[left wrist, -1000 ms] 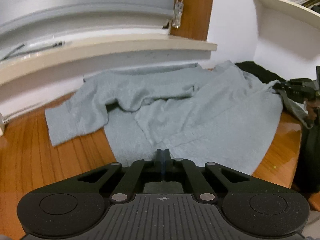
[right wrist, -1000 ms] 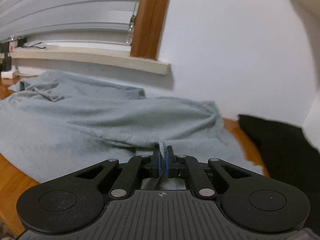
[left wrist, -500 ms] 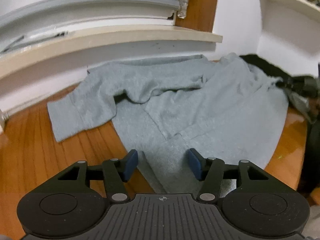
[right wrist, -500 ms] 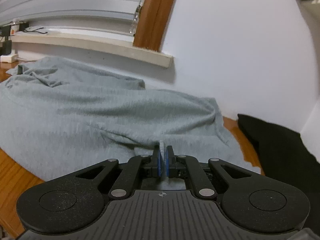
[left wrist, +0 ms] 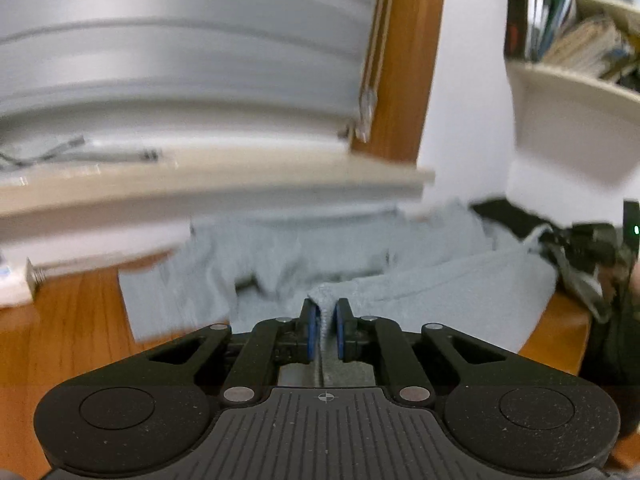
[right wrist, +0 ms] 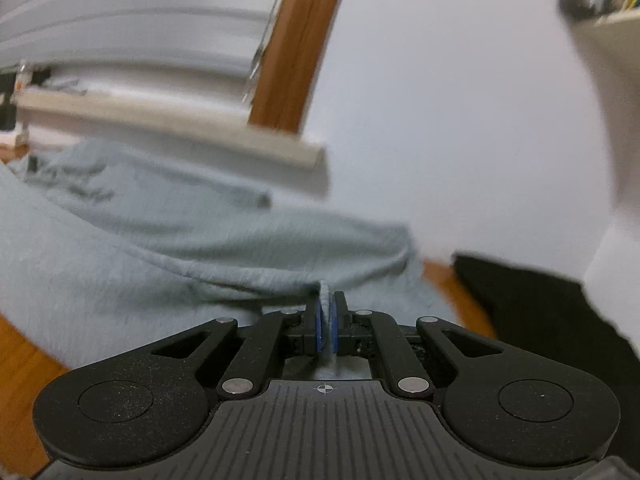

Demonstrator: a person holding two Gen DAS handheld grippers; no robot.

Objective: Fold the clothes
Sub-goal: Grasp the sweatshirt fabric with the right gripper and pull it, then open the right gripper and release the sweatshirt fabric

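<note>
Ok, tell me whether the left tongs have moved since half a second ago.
Yes. The left tongs have closed on the grey sweatshirt and tilted upward: the window sill now sits lower in their view.

Garment: a light grey knit sweatshirt [left wrist: 440,292], soft and rumpled.
Place: spread across the middle of the left wrist frame; fills the left and centre of the right wrist frame [right wrist: 120,264].
Pose: lying mostly flat, bunched in folds toward the back.
Sleeve: one sleeve with a ribbed cuff [left wrist: 160,300] at centre left.
Edges: a fold of hem stands pinched at bottom centre in each view.
</note>
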